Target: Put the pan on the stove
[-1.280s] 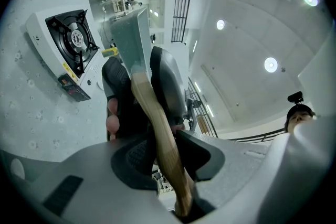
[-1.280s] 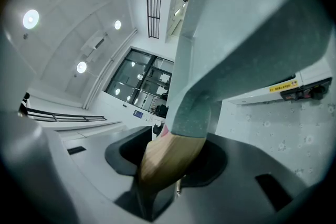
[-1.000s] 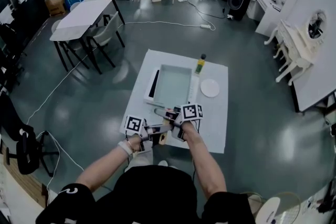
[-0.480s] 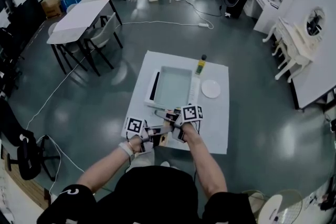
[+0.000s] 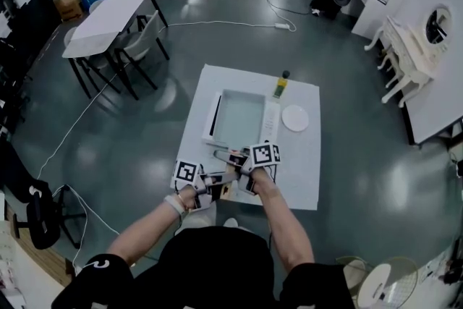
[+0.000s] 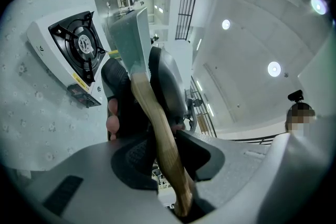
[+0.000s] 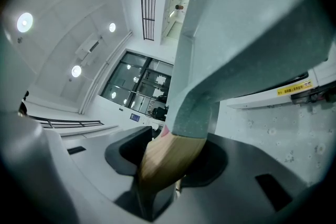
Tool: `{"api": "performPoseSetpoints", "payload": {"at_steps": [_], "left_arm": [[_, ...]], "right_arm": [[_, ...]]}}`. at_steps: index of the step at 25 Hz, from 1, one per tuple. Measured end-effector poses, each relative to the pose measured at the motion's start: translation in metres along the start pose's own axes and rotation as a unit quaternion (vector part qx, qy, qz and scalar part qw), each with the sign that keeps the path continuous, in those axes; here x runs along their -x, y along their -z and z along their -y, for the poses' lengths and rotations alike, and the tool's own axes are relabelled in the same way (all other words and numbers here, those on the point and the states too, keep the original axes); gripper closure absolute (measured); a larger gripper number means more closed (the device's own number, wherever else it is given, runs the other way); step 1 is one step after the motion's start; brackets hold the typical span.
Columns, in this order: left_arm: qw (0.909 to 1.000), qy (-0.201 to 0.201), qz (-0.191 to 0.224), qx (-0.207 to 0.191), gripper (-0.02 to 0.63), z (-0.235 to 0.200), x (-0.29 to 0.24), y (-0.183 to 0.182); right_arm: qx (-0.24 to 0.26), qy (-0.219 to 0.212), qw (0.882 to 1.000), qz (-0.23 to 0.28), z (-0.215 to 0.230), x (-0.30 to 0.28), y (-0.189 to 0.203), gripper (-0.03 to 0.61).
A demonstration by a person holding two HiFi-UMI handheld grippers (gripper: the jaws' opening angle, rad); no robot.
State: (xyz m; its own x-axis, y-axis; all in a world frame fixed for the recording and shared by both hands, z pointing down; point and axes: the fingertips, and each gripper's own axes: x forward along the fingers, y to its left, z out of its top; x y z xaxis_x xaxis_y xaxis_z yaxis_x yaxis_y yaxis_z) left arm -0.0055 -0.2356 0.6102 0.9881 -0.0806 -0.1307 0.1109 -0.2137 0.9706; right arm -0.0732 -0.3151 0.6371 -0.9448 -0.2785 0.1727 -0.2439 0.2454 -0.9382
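Note:
A square grey-green pan (image 5: pixel 241 118) with a wooden handle (image 5: pixel 226 155) lies over the white stove (image 5: pixel 212 121) on the white table. Both grippers hold the handle. My left gripper (image 5: pixel 217 181) is shut on the handle (image 6: pixel 157 128) near its end. The pan (image 6: pixel 128 34) shows edge-on ahead of it, and the stove's black fan grille (image 6: pixel 79 47) is at the left. My right gripper (image 5: pixel 242 159) is shut on the handle (image 7: pixel 168 157) closer to the pan (image 7: pixel 247 34). The stove's edge with a yellow label (image 7: pixel 294 89) lies to the right.
A bottle with a yellow label (image 5: pixel 278 88) and a white plate (image 5: pixel 295 118) stand on the table (image 5: pixel 304 170), to the right of the pan. Grey tables with chairs (image 5: pixel 108 18) stand far left, and a cable runs across the floor.
Both grippers keep their hold on the handle. The hands and the pan have shifted only slightly over the table, and the camera has tilted a little.

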Motion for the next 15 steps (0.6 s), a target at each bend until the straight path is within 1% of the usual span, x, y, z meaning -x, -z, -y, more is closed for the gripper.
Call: {"api": "performPoseSetpoints", "payload": {"at_steps": [4,8,12,15], "left_arm": [[0.9999,-0.006,0.001,0.008,0.506,-0.006,0.002,-0.005],[0.9999,-0.008,0.002,0.012,0.506,-0.008,0.004,-0.009],[0.9998,-0.009,0.005,0.018,0.506,-0.012,0.005,-0.013],[0.9998,-0.01,0.005,0.017,0.506,-0.017,0.007,-0.018]], "right_arm": [[-0.005,-0.006,1.0,0.0,0.005,-0.005,-0.004,0.419],[-0.007,0.012,1.0,-0.004,0.01,-0.006,-0.006,0.417],[-0.007,-0.004,1.0,-0.004,0.012,-0.012,-0.009,0.417],[-0.02,0.004,1.0,-0.005,0.019,-0.014,-0.011,0.417]]}}
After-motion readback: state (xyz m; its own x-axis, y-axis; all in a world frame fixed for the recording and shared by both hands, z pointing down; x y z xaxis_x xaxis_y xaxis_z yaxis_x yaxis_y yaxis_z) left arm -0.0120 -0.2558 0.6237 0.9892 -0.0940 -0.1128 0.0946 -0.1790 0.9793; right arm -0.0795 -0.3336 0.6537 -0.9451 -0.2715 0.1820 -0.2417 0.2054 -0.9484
